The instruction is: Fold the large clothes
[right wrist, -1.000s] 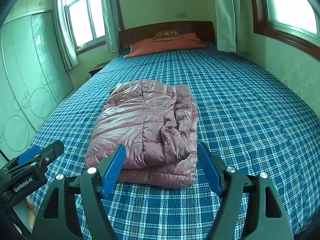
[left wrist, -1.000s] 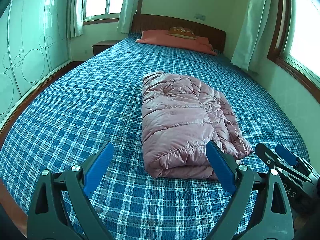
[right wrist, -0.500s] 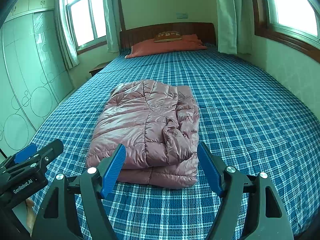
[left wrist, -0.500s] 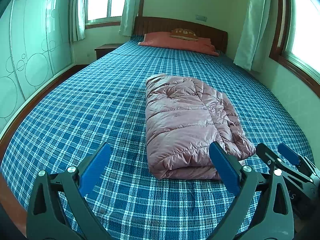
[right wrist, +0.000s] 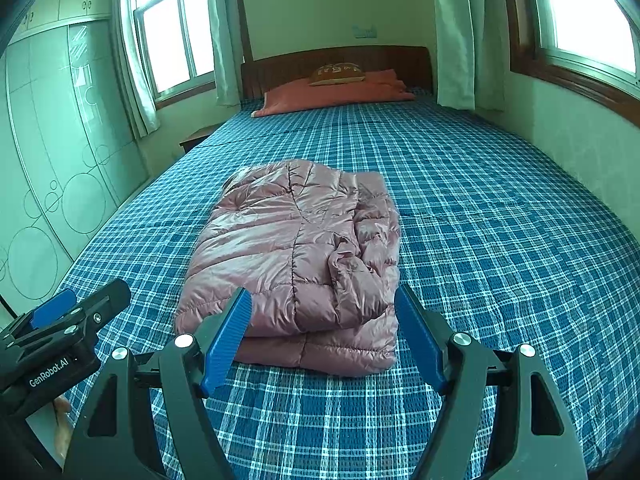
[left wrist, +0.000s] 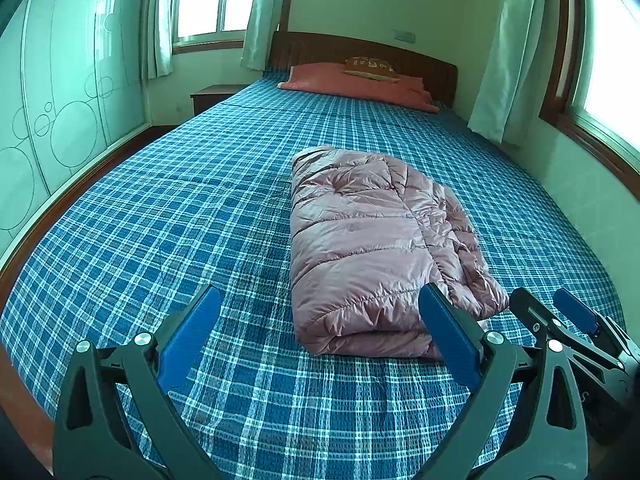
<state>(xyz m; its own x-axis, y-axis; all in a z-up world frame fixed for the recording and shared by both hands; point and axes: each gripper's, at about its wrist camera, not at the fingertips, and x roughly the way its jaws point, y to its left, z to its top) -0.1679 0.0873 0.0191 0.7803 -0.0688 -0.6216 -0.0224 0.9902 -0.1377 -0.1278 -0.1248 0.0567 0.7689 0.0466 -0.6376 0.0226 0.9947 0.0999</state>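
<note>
A pink puffer jacket point(left wrist: 372, 248) lies folded into a thick rectangle on the blue plaid bed point(left wrist: 160, 216); it also shows in the right wrist view point(right wrist: 296, 252). My left gripper point(left wrist: 320, 320) is open and empty, held above the bed's near end, left of the jacket's near edge. My right gripper point(right wrist: 322, 320) is open and empty, just short of the jacket's near edge. Each gripper shows at the edge of the other's view: the right gripper point(left wrist: 560, 320), the left gripper point(right wrist: 68, 316).
A red pillow point(left wrist: 356, 88) with a small cushion point(right wrist: 336, 74) lies by the wooden headboard point(right wrist: 336, 60). A nightstand point(left wrist: 212, 96) stands at the far left. A glass wardrobe point(right wrist: 52, 168) lines the left side; curtained windows point(left wrist: 600, 40) line the right wall.
Both grippers have drawn back slightly from the jacket and tilted up a little. The jacket has not moved.
</note>
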